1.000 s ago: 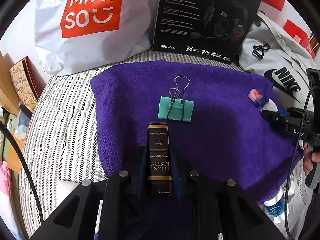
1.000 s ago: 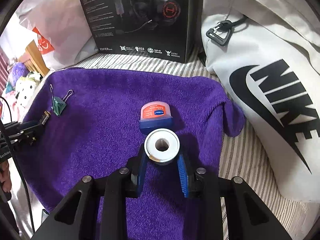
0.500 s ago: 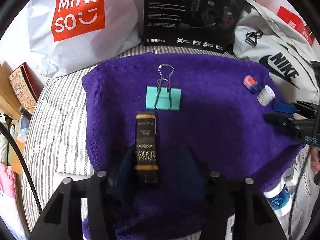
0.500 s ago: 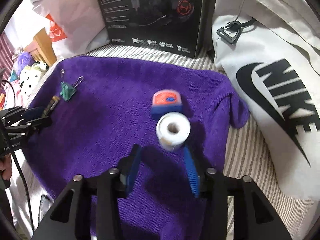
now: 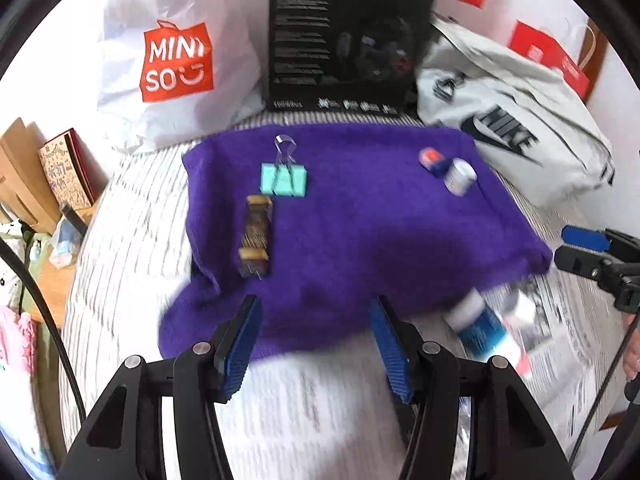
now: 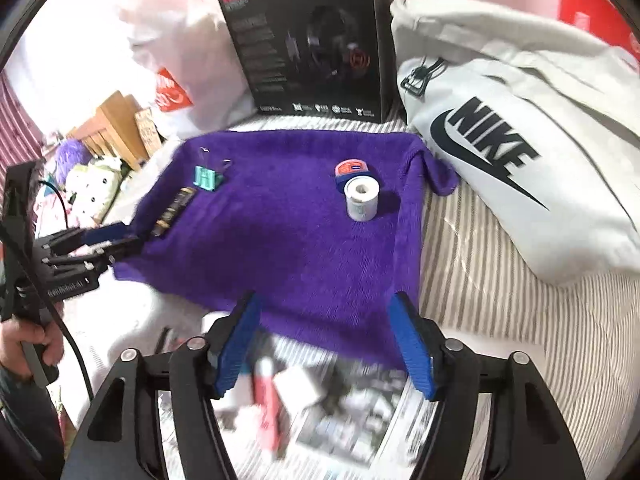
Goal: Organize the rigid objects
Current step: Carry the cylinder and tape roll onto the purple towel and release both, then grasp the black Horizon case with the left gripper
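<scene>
**Four small items on the purple towel, both grippers wide and empty**

A striped grey-and-white bedsheet (image 6: 480, 280) carries a fuzzy purple towel (image 5: 360, 240), backed by a black headset box (image 5: 344, 36), a white Miniso plastic bag (image 5: 176, 60) and a grey Nike bag (image 6: 520, 140).

On the towel's left side lies a dark slim box with gold lettering (image 5: 255, 236), its far end just beside a teal binder clip with wire handles (image 5: 283, 178). Well apart, near the right edge, a white roll of tape (image 6: 362, 198) stands on end, touching a small blue-and-red jar (image 6: 350, 170) behind it.

The left gripper (image 5: 316, 340) hangs over the towel's near edge, blue pads spread wide, holding nothing. The right gripper (image 6: 332, 340) is equally wide apart and empty, above the towel's near edge and blurred clutter on newspaper (image 6: 360, 432).
</scene>
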`<action>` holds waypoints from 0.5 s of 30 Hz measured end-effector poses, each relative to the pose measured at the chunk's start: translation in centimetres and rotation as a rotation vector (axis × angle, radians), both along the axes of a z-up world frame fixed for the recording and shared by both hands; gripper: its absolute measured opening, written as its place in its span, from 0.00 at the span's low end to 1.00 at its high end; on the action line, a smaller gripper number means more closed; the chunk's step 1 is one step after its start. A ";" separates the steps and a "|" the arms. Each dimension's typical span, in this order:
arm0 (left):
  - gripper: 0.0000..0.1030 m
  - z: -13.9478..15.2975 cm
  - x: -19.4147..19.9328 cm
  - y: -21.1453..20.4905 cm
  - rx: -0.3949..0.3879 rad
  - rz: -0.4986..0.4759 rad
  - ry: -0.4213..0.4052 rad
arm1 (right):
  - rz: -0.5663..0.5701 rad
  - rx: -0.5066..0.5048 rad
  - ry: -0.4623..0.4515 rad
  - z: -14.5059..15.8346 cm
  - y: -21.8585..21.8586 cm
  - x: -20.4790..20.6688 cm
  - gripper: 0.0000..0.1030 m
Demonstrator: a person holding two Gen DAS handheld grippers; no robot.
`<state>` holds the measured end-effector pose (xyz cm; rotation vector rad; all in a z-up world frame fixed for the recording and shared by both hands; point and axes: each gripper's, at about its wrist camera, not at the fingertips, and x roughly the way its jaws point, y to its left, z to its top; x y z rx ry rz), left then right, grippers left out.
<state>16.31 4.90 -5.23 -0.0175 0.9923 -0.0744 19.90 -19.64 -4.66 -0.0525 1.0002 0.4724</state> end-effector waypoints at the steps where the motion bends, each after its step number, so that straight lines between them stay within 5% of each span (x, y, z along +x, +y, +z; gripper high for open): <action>1: 0.52 -0.3 -0.7 -0.5 -0.008 -0.001 0.005 | -0.002 0.002 0.001 0.1 -0.1 -0.7 0.66; 5: 0.52 -2.0 -2.9 -1.6 -0.066 -0.013 0.040 | -0.014 -0.017 -0.002 0.0 -0.8 -3.7 0.66; 15: 0.52 -3.8 -5.4 -3.2 -0.030 -0.028 0.087 | -0.071 -0.001 0.024 -1.6 -3.9 -9.1 0.67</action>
